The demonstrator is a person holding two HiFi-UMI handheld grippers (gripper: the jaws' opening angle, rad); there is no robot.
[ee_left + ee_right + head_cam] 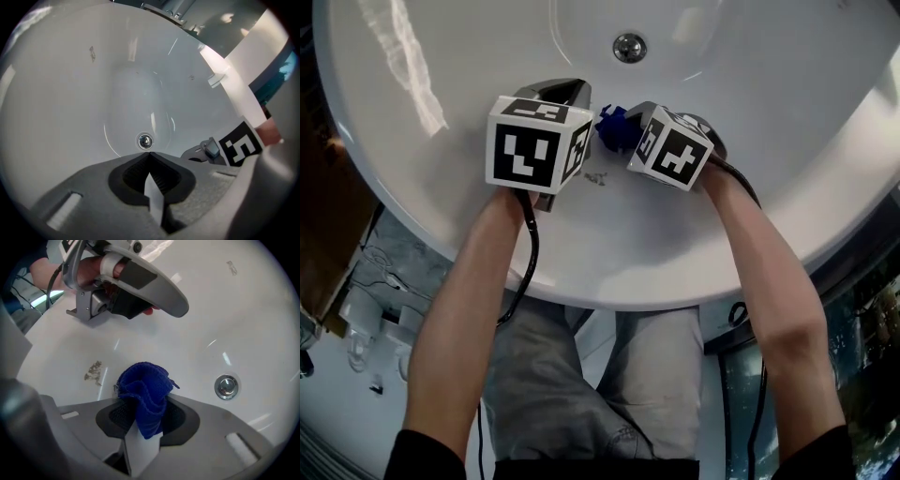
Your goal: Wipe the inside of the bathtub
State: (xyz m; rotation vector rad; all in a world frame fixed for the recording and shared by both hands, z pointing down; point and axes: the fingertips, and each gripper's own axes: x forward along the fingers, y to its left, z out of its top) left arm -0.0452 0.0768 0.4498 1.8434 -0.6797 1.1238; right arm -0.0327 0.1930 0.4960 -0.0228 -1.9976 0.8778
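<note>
At the left, the left hand-held gripper (149, 154) hung over the white inner wall of the bathtub (750, 56), its jaws pressed together on nothing. Just to its right a small grey smudge (93, 371) lay on the tub surface. Next came the right hand-held gripper (145, 404), pinching a bunched blue cloth (143, 387) near the smudge; whether the cloth touched the tub was unclear. The drain (226, 386) lay beyond. Wiping seemed barely begun. The next move likely called for pressing the cloth onto the smudge and sweeping across it.

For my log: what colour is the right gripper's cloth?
The bunched cloth is deep blue, best in the right gripper view.
</note>
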